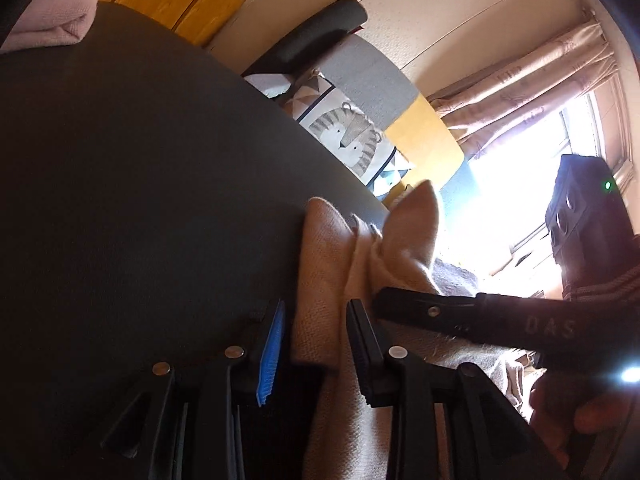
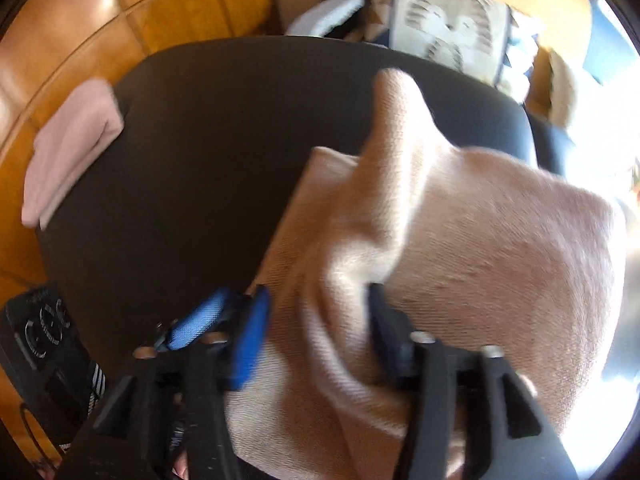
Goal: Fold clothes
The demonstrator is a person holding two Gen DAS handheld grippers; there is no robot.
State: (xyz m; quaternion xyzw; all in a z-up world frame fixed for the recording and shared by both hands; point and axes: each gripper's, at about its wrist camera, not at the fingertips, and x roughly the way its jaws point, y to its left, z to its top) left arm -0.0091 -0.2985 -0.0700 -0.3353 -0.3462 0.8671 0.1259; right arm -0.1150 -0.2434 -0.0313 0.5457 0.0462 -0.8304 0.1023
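The left gripper (image 1: 316, 344) has its 2 fingers set apart, with a fold of the beige garment (image 1: 328, 248) running up between them. The cloth fills the gap, but whether the pads press on it cannot be told from the left wrist view. The right gripper (image 2: 316, 336) also stands with its jaws apart, and a raised ridge of the same beige garment (image 2: 460, 248) bunches between its fingers; a firm pinch is not visible here either, partly because that view is blurred. In the left wrist view, the right gripper's dark finger (image 1: 436, 312) reaches in from the right and touches the cloth just beside the left gripper.

The beige garment lies at the near right edge of the dark table (image 2: 208, 140), partly flat with a straight folded edge, partly heaped and pulled up into a peak. It looks part folded, with more folding and smoothing probably left.

A pink folded garment (image 2: 68, 152) rests at the far left corner of the table, already neat.
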